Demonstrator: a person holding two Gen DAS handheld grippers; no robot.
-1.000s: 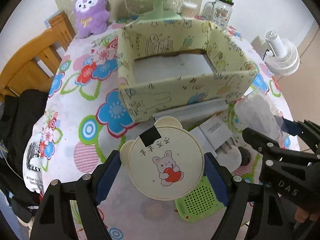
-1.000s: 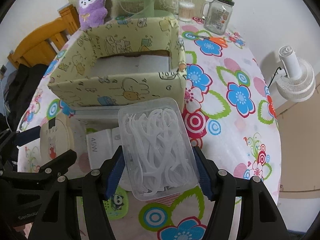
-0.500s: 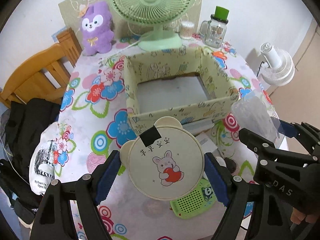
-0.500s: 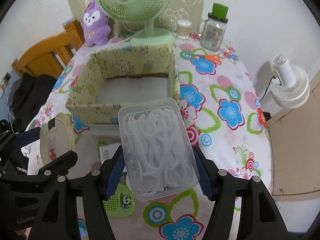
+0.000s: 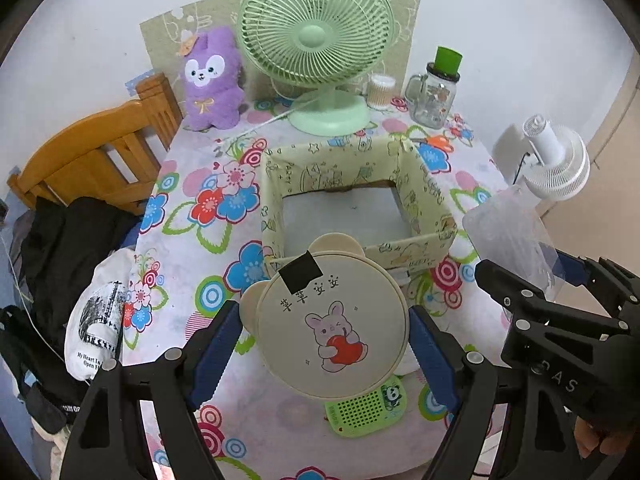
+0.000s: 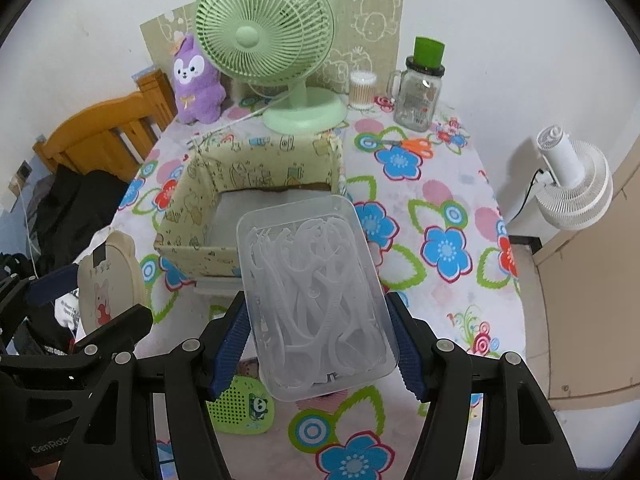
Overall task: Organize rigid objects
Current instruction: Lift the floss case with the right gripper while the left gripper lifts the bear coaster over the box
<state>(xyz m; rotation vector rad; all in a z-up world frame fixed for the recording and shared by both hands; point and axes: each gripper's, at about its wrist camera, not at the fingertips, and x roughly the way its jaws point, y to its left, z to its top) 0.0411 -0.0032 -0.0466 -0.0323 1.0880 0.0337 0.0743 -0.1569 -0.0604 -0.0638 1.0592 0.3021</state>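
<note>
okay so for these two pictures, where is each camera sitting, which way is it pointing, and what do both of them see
Left wrist: on the left gripper, angled down over the table; it clamps a round bunny case; the right gripper and fingers show.
Right wrist: on the right gripper, angled down; it clamps a clear box of floss picks; the left gripper shows.
Shared: yellow box, green fan.
</note>
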